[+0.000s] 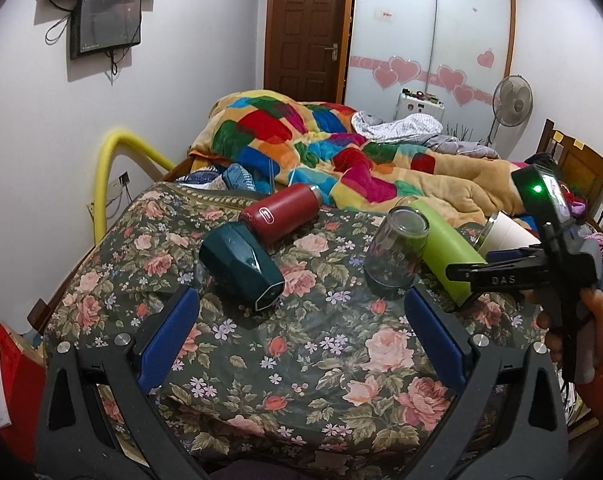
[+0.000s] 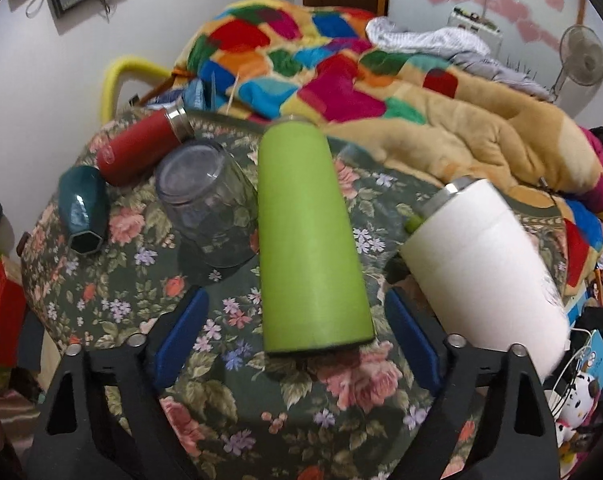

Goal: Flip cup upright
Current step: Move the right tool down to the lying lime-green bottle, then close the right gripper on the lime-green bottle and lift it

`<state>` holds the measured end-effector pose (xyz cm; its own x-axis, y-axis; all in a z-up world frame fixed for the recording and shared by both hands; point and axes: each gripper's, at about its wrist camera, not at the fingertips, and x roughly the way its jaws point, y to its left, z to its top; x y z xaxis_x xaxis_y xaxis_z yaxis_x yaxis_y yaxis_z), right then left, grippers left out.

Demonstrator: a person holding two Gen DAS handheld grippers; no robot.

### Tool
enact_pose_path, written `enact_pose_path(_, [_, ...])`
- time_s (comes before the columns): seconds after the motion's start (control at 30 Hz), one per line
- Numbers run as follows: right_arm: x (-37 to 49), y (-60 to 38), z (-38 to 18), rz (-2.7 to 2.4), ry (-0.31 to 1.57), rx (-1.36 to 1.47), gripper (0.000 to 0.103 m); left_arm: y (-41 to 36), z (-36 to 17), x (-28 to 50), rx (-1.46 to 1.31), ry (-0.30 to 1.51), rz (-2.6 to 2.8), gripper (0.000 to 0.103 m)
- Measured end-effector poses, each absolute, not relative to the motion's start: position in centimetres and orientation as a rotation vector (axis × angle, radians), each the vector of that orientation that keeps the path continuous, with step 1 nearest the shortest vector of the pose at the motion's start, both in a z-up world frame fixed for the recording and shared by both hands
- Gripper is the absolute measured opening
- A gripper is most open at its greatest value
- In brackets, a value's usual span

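Observation:
Several cups lie on a floral bed cover [image 1: 321, 360]. A lime green tumbler [image 2: 309, 240] lies on its side, its wide end toward my right gripper [image 2: 297, 340], which is open and straddles that end. A clear glass [image 2: 205, 204] stands upside down to its left; it also shows in the left wrist view [image 1: 397, 252]. A white cup [image 2: 485, 264] lies tilted at the right. A teal faceted cup [image 1: 241, 268] and a red bottle [image 1: 281, 216] lie on their sides. My left gripper [image 1: 301, 336] is open and empty, short of the glass and the teal cup.
A patchwork blanket [image 1: 321, 148] is heaped behind the cups. A yellow padded rail [image 1: 109, 168] runs at the bed's left. A fan [image 1: 513, 100] and wardrobe stand behind. The right gripper body [image 1: 541, 264] shows in the left wrist view.

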<state>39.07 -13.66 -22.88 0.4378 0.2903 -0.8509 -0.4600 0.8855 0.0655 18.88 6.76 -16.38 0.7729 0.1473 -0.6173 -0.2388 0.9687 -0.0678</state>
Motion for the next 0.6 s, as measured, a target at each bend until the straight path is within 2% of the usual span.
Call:
enact_pose_path(0.37, [42.5, -12.3, -25.6, 0.473, 1.131, -0.215, 0.081, 7.8, -17.2, 19.3, -0.153, 0.673, 0.238, 0.103])
enact_pose_path(0.47, [43.0, -11.7, -26.4, 0.457, 1.15, -0.248, 0.077, 8.1, -17.4, 19.3, -0.157, 0.676, 0.24, 0.103])
enact_pose_path(0.6, [43.2, -11.3, -26.8, 0.438, 1.157, -0.293, 0.062, 8.2, -17.5, 19.3, -0.159, 0.678, 0.239, 0.103])
